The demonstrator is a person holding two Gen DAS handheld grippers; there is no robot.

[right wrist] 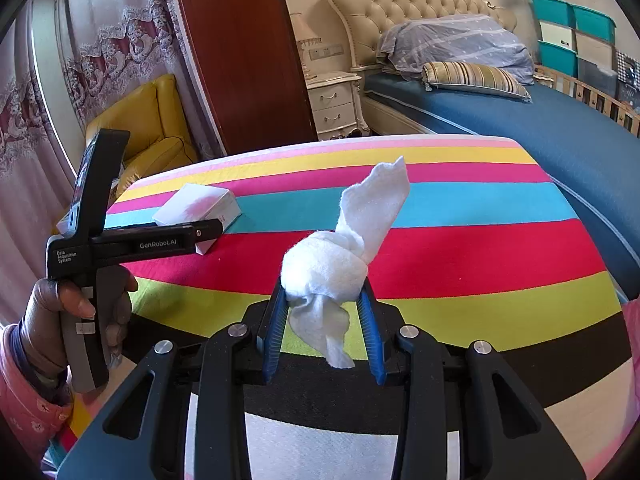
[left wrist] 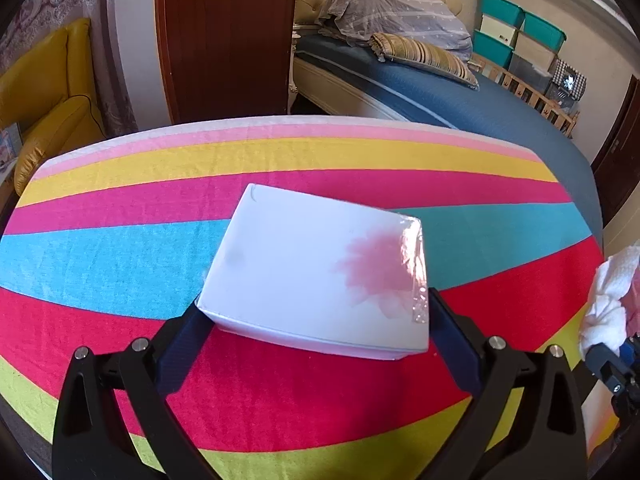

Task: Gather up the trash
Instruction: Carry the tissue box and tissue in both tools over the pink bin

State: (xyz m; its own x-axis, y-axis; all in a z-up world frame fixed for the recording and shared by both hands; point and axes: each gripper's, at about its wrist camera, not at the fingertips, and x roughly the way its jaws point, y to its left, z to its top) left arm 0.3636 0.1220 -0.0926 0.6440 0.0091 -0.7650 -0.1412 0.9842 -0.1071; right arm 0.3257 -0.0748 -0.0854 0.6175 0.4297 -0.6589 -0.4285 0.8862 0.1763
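A white box [left wrist: 312, 268] with a pink flower print lies on the rainbow-striped tablecloth [left wrist: 120, 248]. My left gripper [left wrist: 314, 300] straddles its near end, and each pad lies against one side of the box. The right wrist view shows the same box [right wrist: 196, 206] at the table's left, with the left gripper [right wrist: 160, 240] held by a hand alongside it. My right gripper [right wrist: 324, 292] is shut on a crumpled white tissue [right wrist: 324, 272], held above the cloth with one tail sticking up and another hanging down. The tissue [left wrist: 608, 300] also shows at the right edge of the left wrist view.
A bed with a blue cover [right wrist: 560, 132] and pillows runs behind the table to the right. A yellow armchair [right wrist: 152, 128] and a dark wooden panel [right wrist: 240, 60] stand at the back left. Next to the bed is a white nightstand [right wrist: 336, 104]. Teal storage boxes [left wrist: 516, 28] are stacked far right.
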